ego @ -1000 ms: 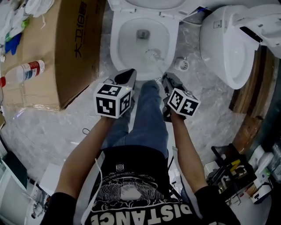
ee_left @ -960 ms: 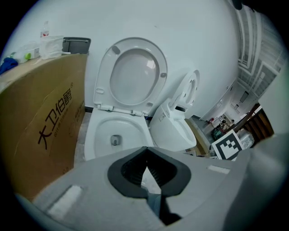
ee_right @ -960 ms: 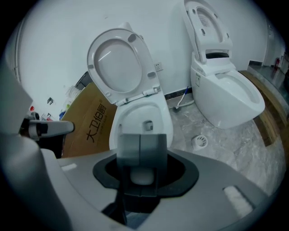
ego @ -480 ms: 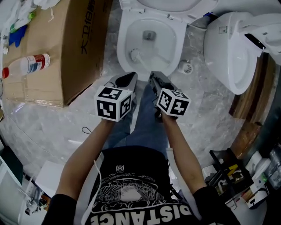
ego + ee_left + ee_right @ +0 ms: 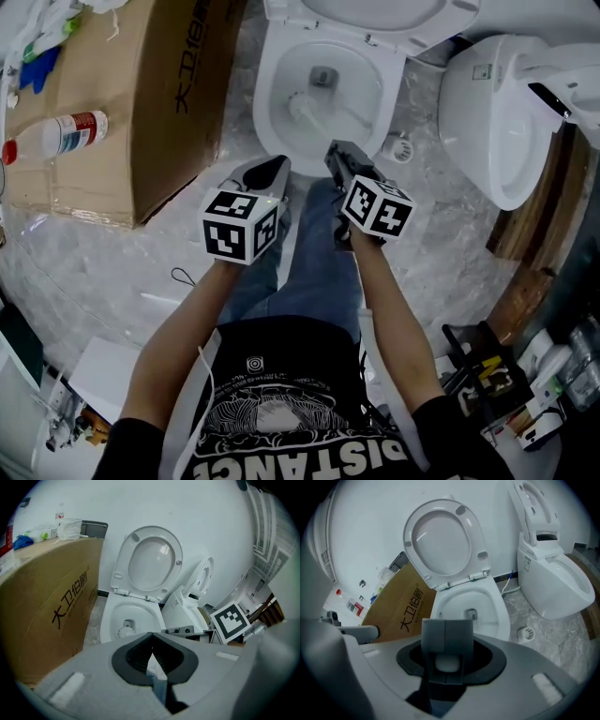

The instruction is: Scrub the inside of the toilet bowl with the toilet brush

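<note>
Sweeping across from the bowl's 5 o'clock side a second ago, the toilet brush (image 5: 302, 105) now has its head at about 8 o'clock inside the toilet bowl (image 5: 262, 98), near the drain hole. Its handle slants back toward 5 o'clock into the right tool (image 5: 337, 152), whose jaws are clamped on the handle's white end. At that tool's 9 o'clock the left tool (image 5: 277, 163) hangs by the bowl's near rim, jaws pressed together with nothing between them. A cardboard box (image 5: 141, 112) stands at the bowl's 9 o'clock, a second toilet (image 5: 497, 122) at 3 o'clock.
</note>
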Available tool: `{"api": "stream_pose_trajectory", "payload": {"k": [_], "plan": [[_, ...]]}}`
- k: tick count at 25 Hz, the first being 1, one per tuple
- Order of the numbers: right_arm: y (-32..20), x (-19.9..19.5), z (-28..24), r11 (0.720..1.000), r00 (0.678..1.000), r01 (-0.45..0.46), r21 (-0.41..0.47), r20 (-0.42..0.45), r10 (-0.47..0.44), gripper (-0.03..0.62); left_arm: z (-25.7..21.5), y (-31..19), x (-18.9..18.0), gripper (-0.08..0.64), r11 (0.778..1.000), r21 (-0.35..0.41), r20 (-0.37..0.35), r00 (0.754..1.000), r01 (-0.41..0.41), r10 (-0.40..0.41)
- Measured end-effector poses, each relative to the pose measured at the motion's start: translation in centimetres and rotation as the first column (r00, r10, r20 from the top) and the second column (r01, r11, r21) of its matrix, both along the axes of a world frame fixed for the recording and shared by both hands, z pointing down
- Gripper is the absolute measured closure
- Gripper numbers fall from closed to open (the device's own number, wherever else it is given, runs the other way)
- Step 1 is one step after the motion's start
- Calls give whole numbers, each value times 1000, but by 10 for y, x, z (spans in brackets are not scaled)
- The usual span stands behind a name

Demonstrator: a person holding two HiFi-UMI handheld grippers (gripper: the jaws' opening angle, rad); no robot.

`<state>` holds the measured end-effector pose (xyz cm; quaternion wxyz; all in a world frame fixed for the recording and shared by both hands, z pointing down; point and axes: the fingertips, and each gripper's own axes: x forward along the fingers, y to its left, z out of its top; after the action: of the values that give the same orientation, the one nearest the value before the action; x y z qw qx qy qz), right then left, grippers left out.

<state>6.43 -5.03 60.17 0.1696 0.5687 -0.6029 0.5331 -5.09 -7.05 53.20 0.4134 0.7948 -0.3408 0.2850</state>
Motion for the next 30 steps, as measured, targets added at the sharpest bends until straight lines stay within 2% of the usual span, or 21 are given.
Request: {"api": "stream_pose_trajectory", "payload": {"k": [5,10,22,30], "plan": [[-1,6,18,999,1000,23,-39,-9,-24,425,6,-6,9,561,1000,-13,-11,1000,15,-15],[-19,8,28,999,999,31,-32,-10,-31,426,8,-6,14,561,999,-22,-15,1000,23,-23],[-77,30,35,995,994,101,-21,-39,-101,425,13,-19,12,561,994,-37,21,994,107,-106],[-104,59,38,994,992,106,-5,-64,-106,426,14,-28,28,561,993,-44,17,994,109,-108]]}}
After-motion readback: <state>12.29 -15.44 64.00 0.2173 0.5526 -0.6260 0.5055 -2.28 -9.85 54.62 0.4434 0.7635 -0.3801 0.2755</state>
